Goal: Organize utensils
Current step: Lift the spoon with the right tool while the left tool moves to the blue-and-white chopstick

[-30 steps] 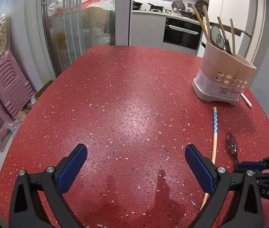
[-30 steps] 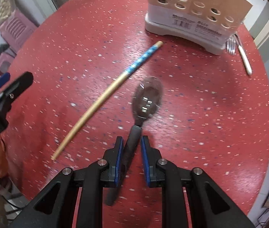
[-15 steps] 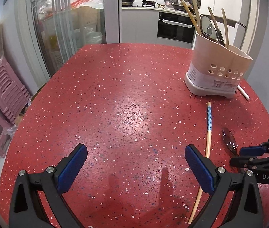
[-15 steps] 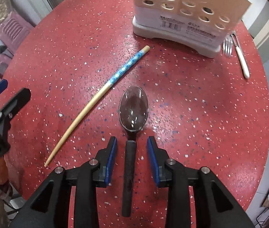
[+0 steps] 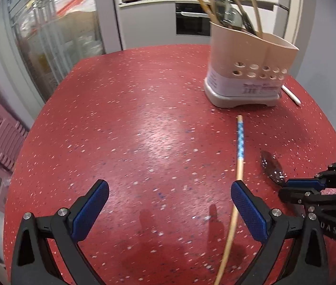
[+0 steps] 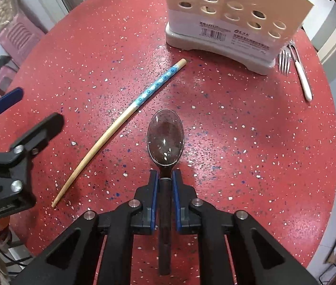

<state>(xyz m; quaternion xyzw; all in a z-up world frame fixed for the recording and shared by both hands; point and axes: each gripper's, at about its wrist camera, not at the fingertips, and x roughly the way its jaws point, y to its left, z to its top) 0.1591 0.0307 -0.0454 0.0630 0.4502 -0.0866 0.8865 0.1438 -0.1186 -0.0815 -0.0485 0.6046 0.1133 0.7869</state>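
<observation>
Red speckled table [image 6: 251,123], pale holder [image 6: 237,16], blue-padded black grippers.

The table is deep red flecked with white and a few dark blue specks. The utensil holder is beige above, with a white labelled band and a light grey base (the label carries a black barcode). The chopstick [image 6: 120,121] is pale wood with a sky-blue section patterned in small white flowers near its thick end. The spoon [image 6: 165,137] has a dark, glossy bowl and a dark brown-black handle. The fork [image 6: 296,68] is silver with a white handle. The left gripper [image 5: 168,204] and the right gripper [image 6: 165,185] are black with blue pads and silver screws. Pink plastic stools [image 6: 18,35] stand beyond the table.
</observation>
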